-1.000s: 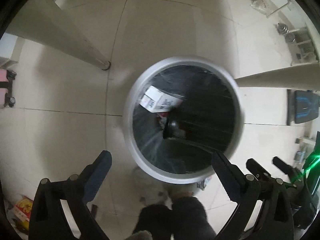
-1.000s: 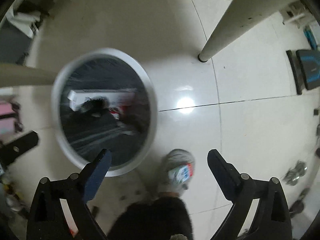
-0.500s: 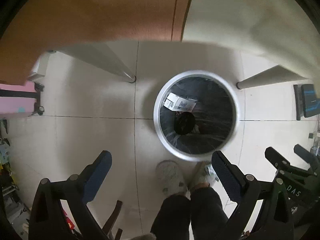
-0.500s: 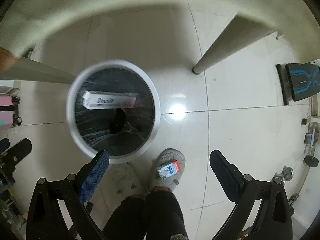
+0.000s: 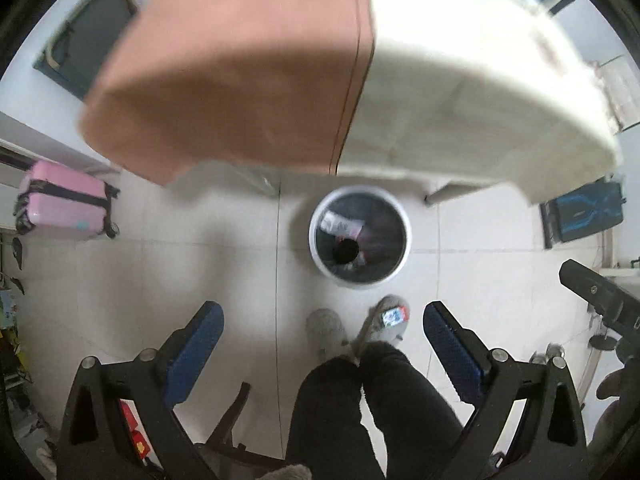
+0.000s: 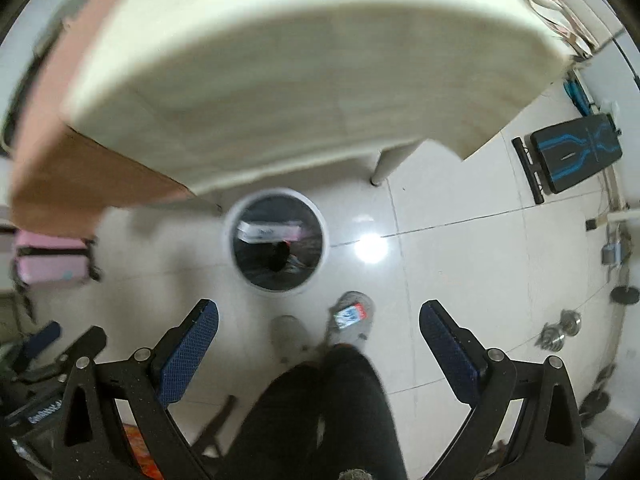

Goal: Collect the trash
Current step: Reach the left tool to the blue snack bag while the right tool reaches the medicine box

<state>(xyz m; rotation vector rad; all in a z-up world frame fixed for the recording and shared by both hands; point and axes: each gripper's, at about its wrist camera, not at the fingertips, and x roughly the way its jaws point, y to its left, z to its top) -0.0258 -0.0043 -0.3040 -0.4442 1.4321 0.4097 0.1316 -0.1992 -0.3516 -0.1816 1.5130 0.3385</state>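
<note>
I see both claws spread and empty: left claw (image 5: 323,334), right claw (image 6: 319,330). The bin (image 5: 396,216) stands on the floor below the table (image 5: 460,80) edge, holding a white box (image 5: 340,223).

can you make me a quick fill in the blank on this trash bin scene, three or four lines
1. The round trash bin stands on the ____ in front of the person's slippers.
2. Both the left gripper and the right gripper are open and hold ____.
3. The suitcase by the wall is ____ in colour.
4. A white box lies ____ the bin.

Missing words: floor; nothing; pink; inside
</note>
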